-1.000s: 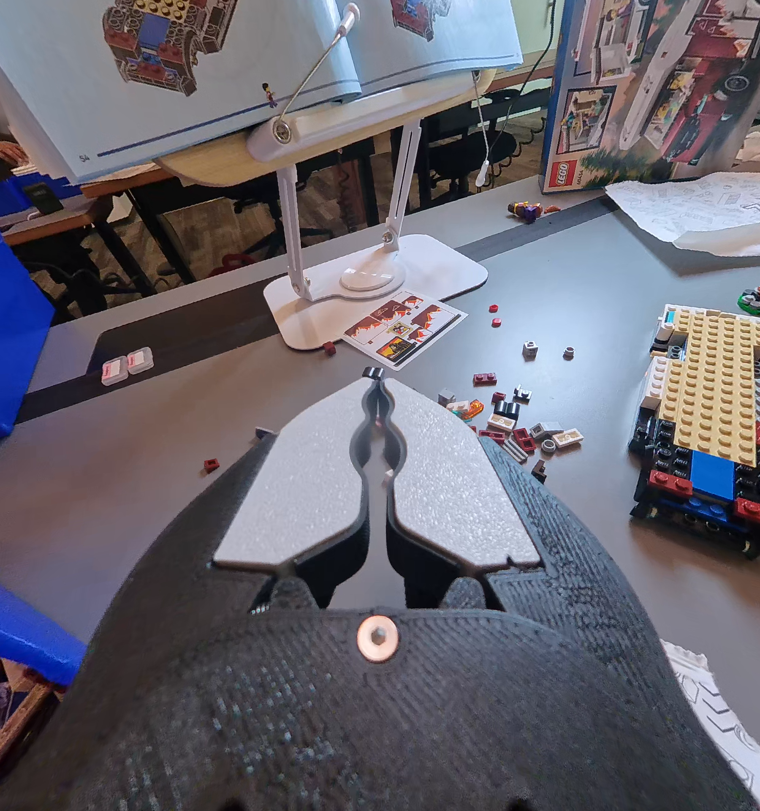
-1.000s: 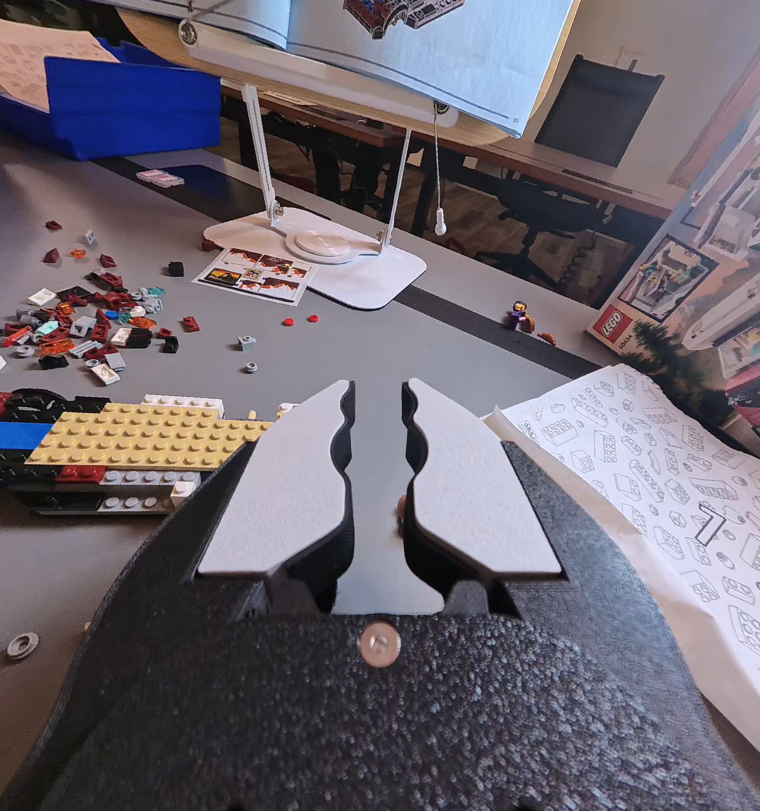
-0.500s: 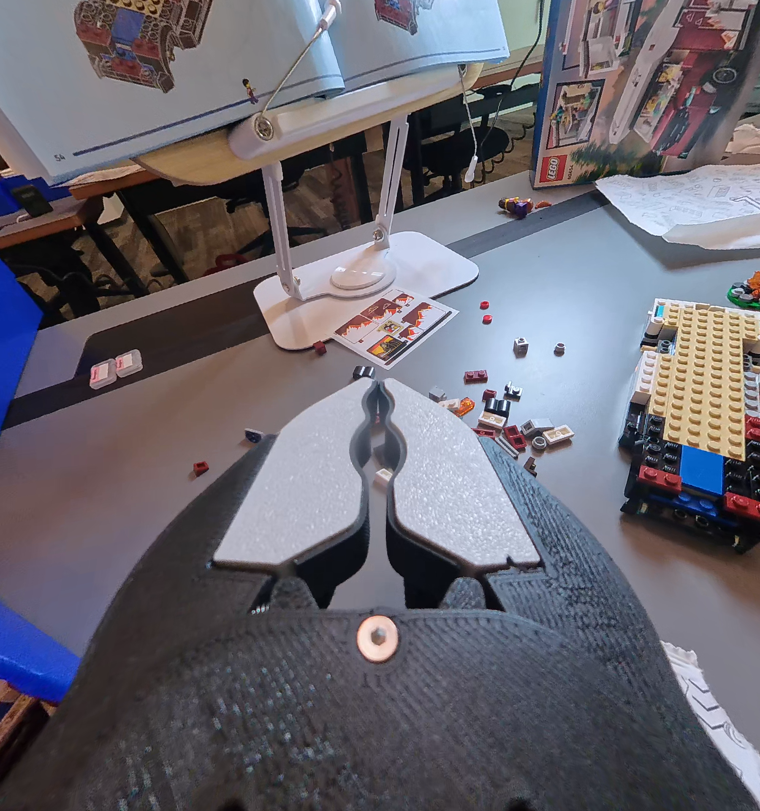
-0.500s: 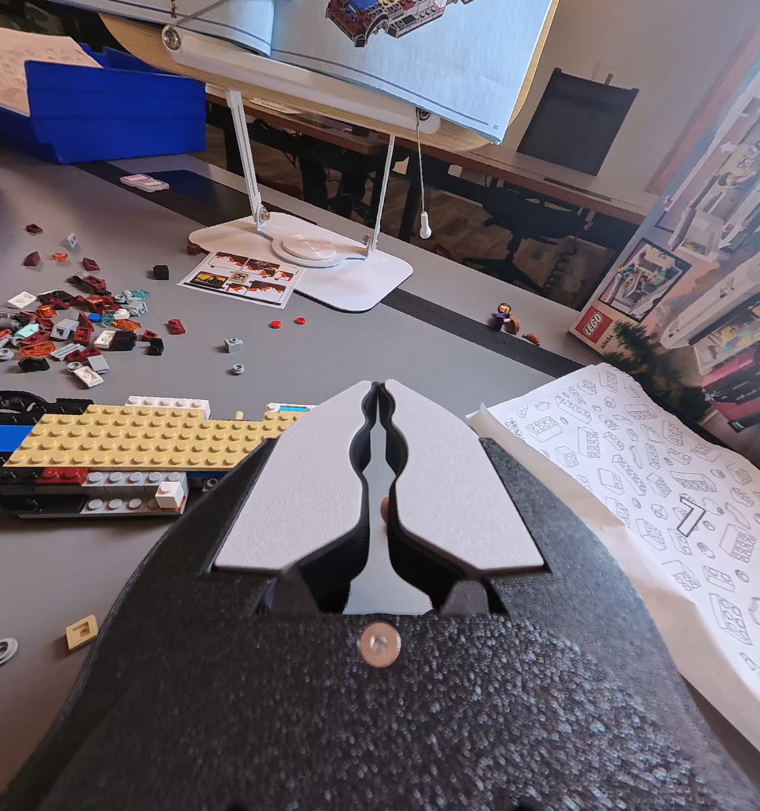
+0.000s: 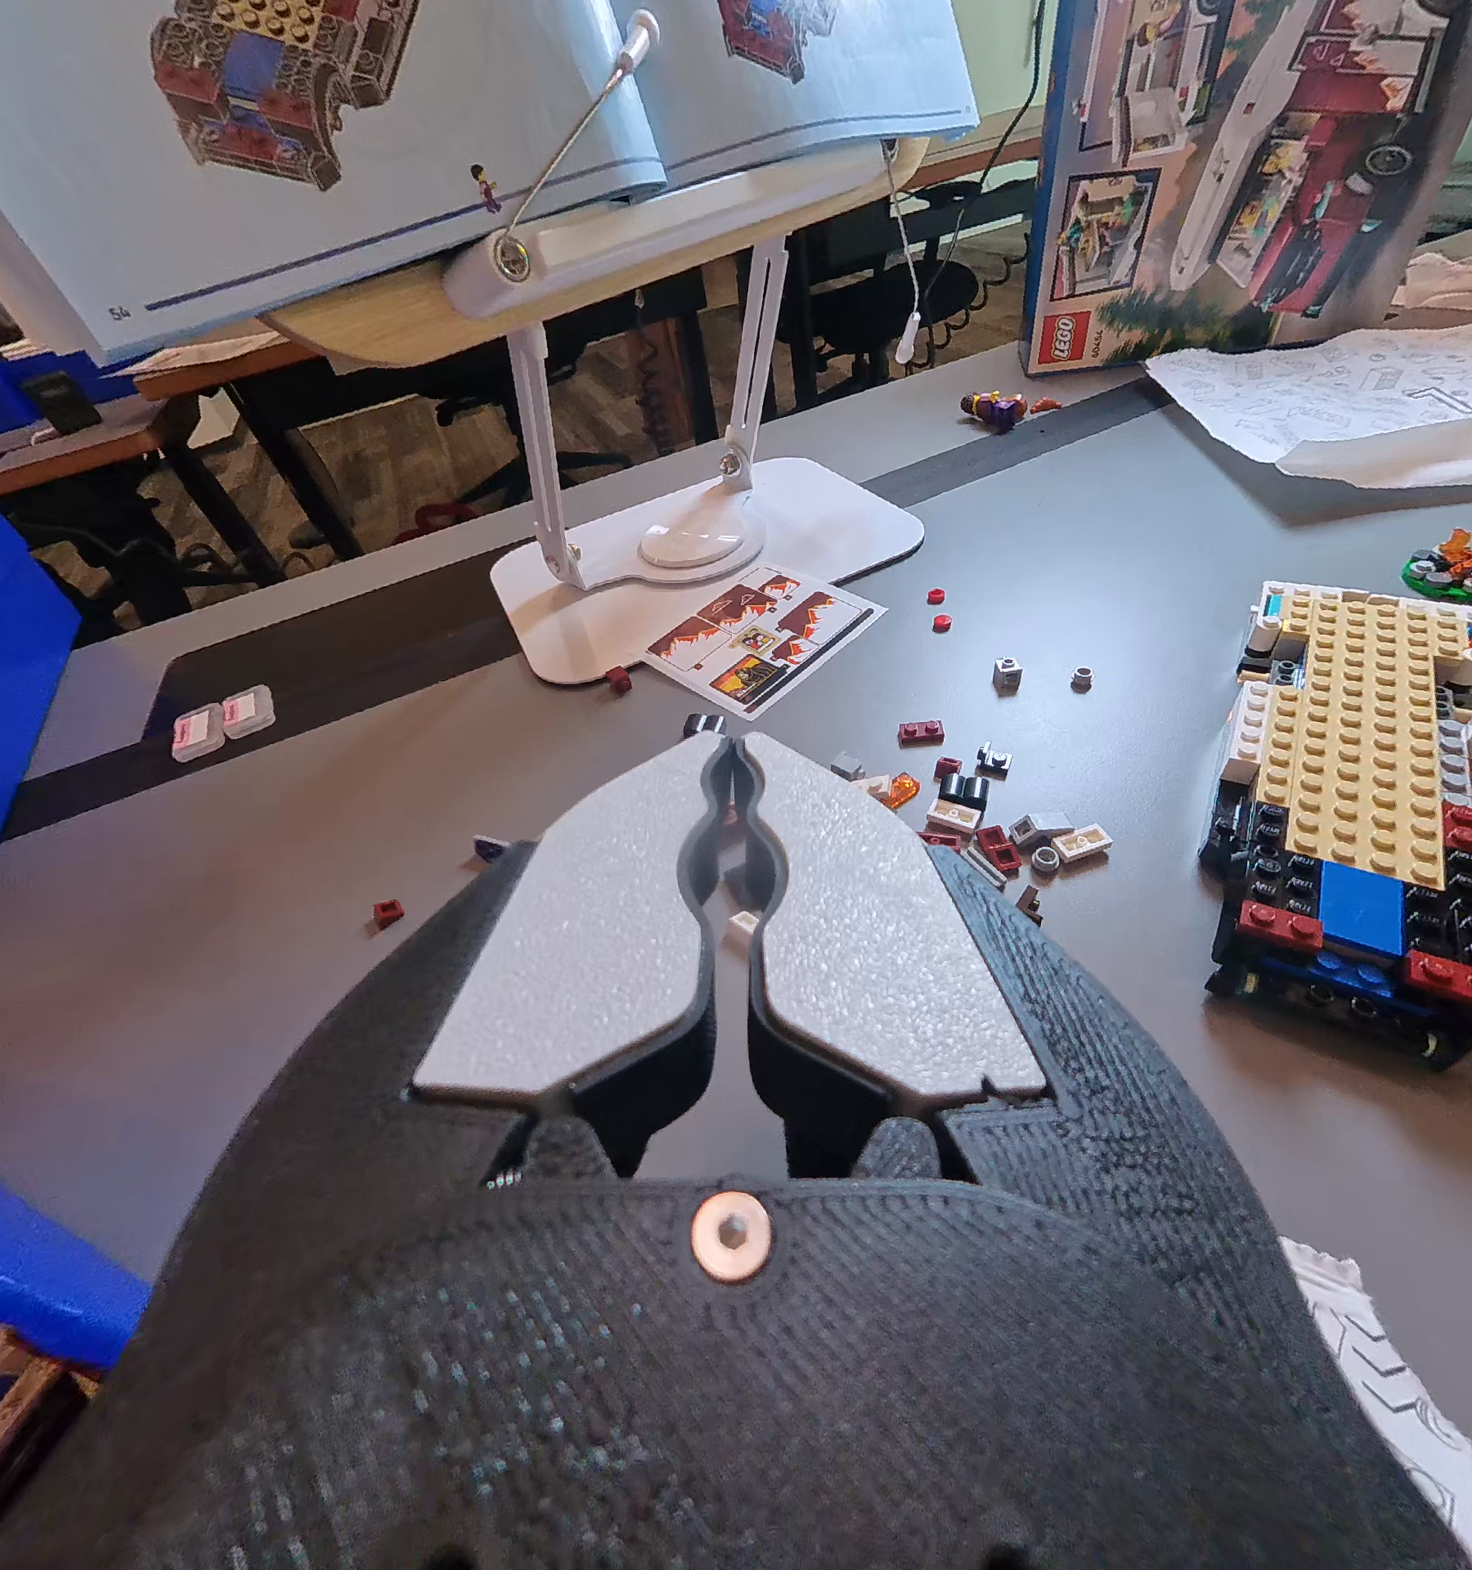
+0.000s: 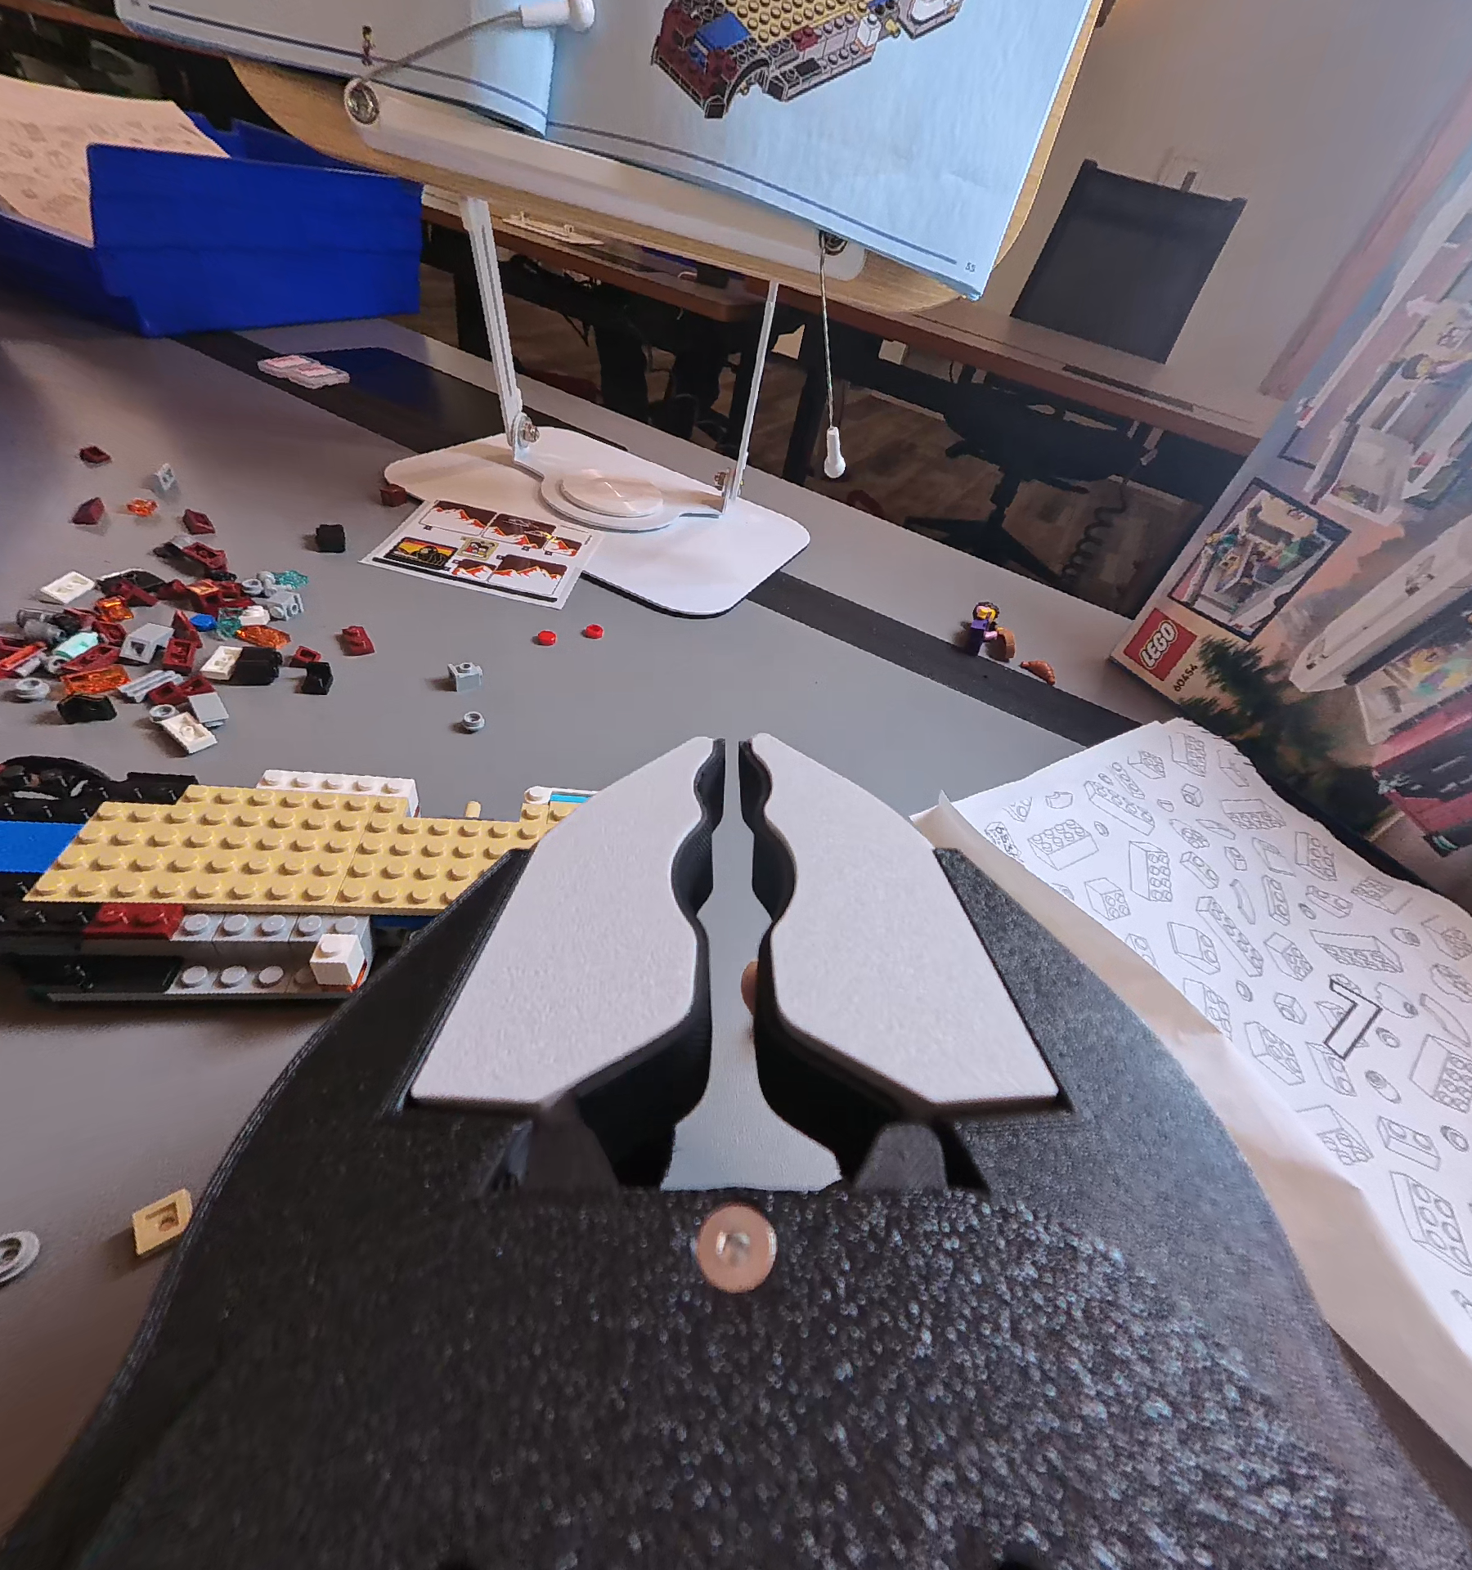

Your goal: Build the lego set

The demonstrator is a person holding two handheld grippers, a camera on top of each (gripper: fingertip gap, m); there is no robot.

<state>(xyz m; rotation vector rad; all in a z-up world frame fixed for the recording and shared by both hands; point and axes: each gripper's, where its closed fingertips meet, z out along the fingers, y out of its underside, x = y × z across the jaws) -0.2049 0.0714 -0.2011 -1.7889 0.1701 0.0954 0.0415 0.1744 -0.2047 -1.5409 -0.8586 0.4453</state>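
Left tool [image 5: 731,748]: clenched, bare, over scattered loose bricks [image 5: 1004,828]; right tool [image 6: 733,748]: fingertips nearly meeting, bare, above grey tabletop [image 6: 716,671], tan-plated brick vehicle [image 6: 231,858] left

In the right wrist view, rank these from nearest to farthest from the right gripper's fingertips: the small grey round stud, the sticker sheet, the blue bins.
1. Grey round stud, just ahead-left of the right gripper.
2. Sticker sheet, farther ahead-left, by the stand's base.
3. Blue bins, far left at the back.

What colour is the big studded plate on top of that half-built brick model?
Tan, a sandy yellow. The studded plate shows best in the left wrist view.
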